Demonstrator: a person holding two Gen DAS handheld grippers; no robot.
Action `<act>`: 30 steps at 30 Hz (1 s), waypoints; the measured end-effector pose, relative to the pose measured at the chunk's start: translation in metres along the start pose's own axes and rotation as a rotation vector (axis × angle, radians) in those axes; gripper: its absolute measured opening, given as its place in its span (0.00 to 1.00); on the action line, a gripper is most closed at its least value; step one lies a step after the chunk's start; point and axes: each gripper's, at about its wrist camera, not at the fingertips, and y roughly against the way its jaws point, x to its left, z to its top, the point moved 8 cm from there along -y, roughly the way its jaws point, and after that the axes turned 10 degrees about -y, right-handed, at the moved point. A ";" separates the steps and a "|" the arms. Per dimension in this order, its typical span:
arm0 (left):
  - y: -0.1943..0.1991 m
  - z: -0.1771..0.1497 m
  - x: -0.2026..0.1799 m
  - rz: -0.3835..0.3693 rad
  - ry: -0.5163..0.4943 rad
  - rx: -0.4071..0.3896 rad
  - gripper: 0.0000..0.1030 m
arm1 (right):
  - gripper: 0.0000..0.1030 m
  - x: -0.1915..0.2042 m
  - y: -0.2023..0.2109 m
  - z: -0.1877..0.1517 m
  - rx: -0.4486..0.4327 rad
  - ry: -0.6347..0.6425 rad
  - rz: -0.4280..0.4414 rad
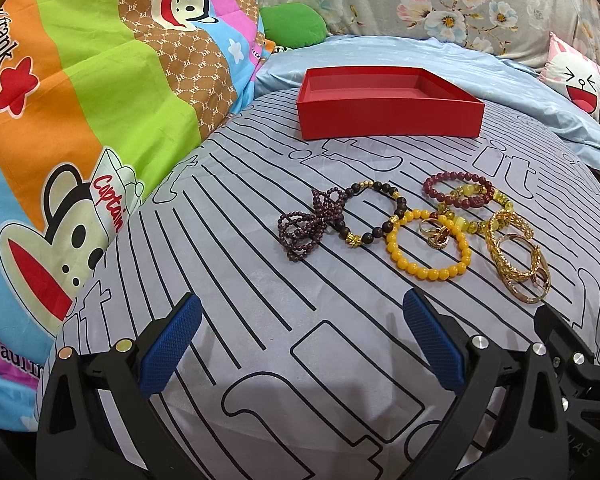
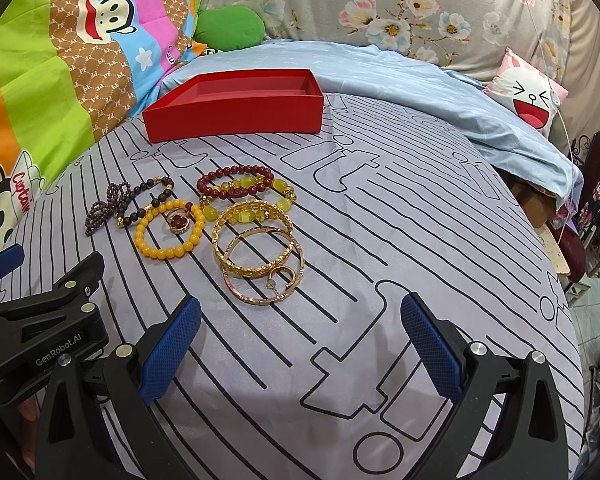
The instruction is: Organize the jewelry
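An open red box [image 1: 388, 116] [image 2: 236, 118] stands empty at the far side of the striped bedsheet. In front of it lies a cluster of jewelry: a purple bead string [image 1: 300, 226], a dark bead bracelet [image 1: 374, 212], a yellow bead bracelet [image 1: 428, 250] [image 2: 170, 234] with rings [image 2: 178, 216] inside it, a dark red bracelet [image 1: 458, 192] [image 2: 236, 182], a yellow-green bracelet [image 2: 260, 200] and gold bangles [image 1: 516, 256] [image 2: 260, 256]. My left gripper [image 1: 302, 320] is open and empty, short of the jewelry. My right gripper [image 2: 300, 320] is open and empty, just short of the bangles.
A colourful cartoon quilt [image 1: 80, 100] rises at the left. A light blue blanket [image 2: 420, 84] and a rabbit cushion [image 2: 532, 96] lie behind and right. The bed edge drops off at the right [image 2: 568, 280]. The left gripper's body [image 2: 40, 320] sits beside the right one.
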 end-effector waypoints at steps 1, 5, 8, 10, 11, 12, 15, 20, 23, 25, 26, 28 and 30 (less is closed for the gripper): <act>0.000 0.000 0.000 0.000 0.000 -0.001 0.93 | 0.94 0.000 0.000 0.000 0.000 0.000 0.000; 0.000 0.000 0.000 0.000 0.001 0.000 0.93 | 0.94 0.000 0.000 0.000 0.000 0.000 0.001; 0.000 0.000 0.001 -0.001 0.003 0.002 0.93 | 0.94 0.000 0.000 0.000 0.001 0.000 0.001; 0.001 -0.001 0.002 -0.001 0.003 0.002 0.93 | 0.94 -0.001 0.000 0.000 0.000 0.000 0.000; 0.001 -0.001 0.003 -0.001 0.003 0.001 0.93 | 0.94 -0.001 0.000 0.000 0.000 0.000 0.001; 0.001 -0.001 0.003 0.000 0.003 0.002 0.93 | 0.94 -0.001 0.000 0.000 0.000 0.000 0.002; 0.001 -0.001 0.004 -0.001 0.005 0.000 0.93 | 0.94 -0.001 0.000 0.000 0.002 -0.002 0.004; 0.001 -0.001 0.010 0.000 0.024 -0.004 0.93 | 0.94 0.003 0.000 -0.001 0.014 -0.012 0.019; -0.001 -0.003 0.014 -0.008 0.056 0.007 0.93 | 0.94 0.004 -0.001 -0.001 0.025 -0.021 0.036; -0.005 -0.005 0.019 -0.030 0.087 0.020 0.93 | 0.94 0.006 -0.001 -0.001 0.027 -0.018 0.043; -0.006 -0.006 0.021 -0.038 0.097 0.026 0.93 | 0.94 0.006 -0.002 0.000 0.029 -0.014 0.046; -0.007 -0.008 0.025 -0.042 0.109 0.029 0.93 | 0.94 0.008 -0.004 0.002 0.037 -0.005 0.051; -0.008 -0.007 0.029 -0.035 0.108 0.027 0.93 | 0.94 0.009 -0.006 0.005 0.043 -0.010 0.063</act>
